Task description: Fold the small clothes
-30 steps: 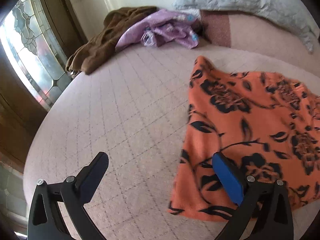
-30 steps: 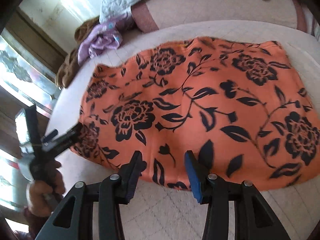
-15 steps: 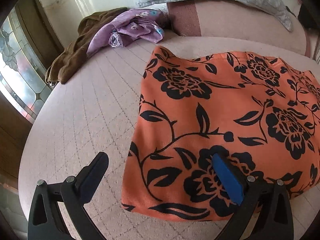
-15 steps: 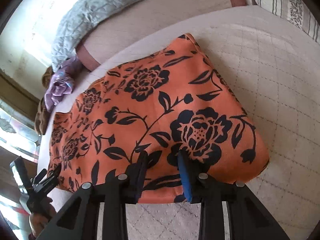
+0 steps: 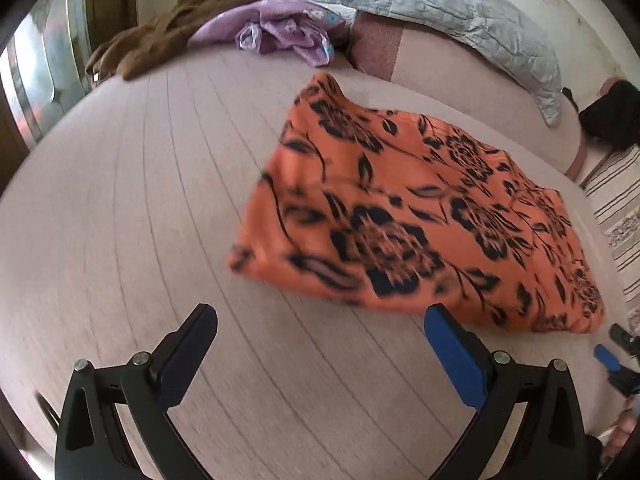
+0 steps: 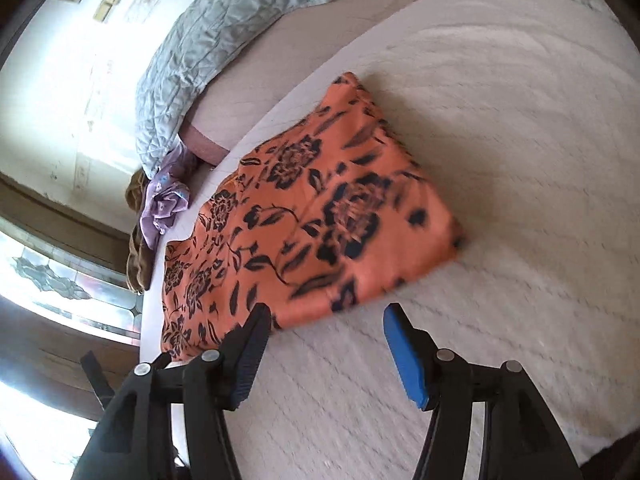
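An orange cloth with black flowers (image 5: 420,216) lies folded flat on the pale quilted bed; it also shows in the right wrist view (image 6: 304,216). My left gripper (image 5: 320,328) is open and empty, just short of the cloth's near edge. My right gripper (image 6: 326,320) is open and empty, at the cloth's near edge, its left finger (image 6: 252,340) over the hem. The right gripper's tips also show at the far right of the left wrist view (image 5: 612,348).
A purple garment (image 5: 280,28) and a brown garment (image 5: 168,36) are piled at the bed's far left corner. A grey quilted pillow (image 5: 460,12) lies along the headboard. A stained-glass window (image 6: 60,280) is to the left. A striped cushion (image 5: 616,208) sits at the right.
Both grippers have pulled back from the cloth toward the bed's near side. The right gripper has opened wider. The cloth lies still.
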Demonstrator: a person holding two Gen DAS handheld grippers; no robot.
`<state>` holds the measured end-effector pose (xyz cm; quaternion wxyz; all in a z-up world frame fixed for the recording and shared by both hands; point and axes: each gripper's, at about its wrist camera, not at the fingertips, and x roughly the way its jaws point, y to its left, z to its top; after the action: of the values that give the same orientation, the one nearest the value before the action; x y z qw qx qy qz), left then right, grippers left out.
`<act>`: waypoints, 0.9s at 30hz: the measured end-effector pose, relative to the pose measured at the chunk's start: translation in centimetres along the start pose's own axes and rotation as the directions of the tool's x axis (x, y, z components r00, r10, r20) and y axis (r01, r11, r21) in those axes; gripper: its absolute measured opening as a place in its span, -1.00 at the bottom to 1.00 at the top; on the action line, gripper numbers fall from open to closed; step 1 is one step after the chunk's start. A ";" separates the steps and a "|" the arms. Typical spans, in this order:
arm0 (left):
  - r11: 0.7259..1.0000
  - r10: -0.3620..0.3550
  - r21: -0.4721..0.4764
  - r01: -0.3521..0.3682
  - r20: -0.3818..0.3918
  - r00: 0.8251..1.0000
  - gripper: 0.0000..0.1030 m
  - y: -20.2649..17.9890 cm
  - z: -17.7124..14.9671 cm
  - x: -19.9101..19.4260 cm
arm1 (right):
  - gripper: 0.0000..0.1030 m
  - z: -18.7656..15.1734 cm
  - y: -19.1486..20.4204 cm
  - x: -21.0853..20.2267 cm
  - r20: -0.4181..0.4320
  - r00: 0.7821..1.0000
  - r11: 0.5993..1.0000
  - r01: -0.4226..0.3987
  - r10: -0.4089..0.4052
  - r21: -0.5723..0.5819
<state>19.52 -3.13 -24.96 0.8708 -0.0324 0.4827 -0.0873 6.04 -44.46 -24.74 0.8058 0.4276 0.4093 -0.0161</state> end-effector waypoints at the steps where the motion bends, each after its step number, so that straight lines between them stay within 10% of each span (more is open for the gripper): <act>1: 1.000 0.018 0.021 -0.018 0.004 1.000 0.99 -0.5 -0.5 0.0 | 0.23 -0.3 -0.5 -0.2 -0.001 1.000 1.000 0.000 0.000 0.006; 19: 0.971 0.168 0.150 -0.189 0.140 0.976 0.99 -2.8 0.2 -0.5 | 0.16 1.9 1.2 -0.5 0.079 0.996 0.992 0.044 -0.035 -0.115; 27: 0.965 0.204 0.137 -0.222 0.133 0.970 0.99 -2.6 0.7 0.5 | 0.18 3.6 -0.2 4.3 -0.028 0.994 0.993 0.106 -0.107 -0.049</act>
<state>20.02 -5.82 -24.62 0.9021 0.0806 0.4232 -0.0272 11.16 -45.71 -26.71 0.8074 0.3859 0.4442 -0.0427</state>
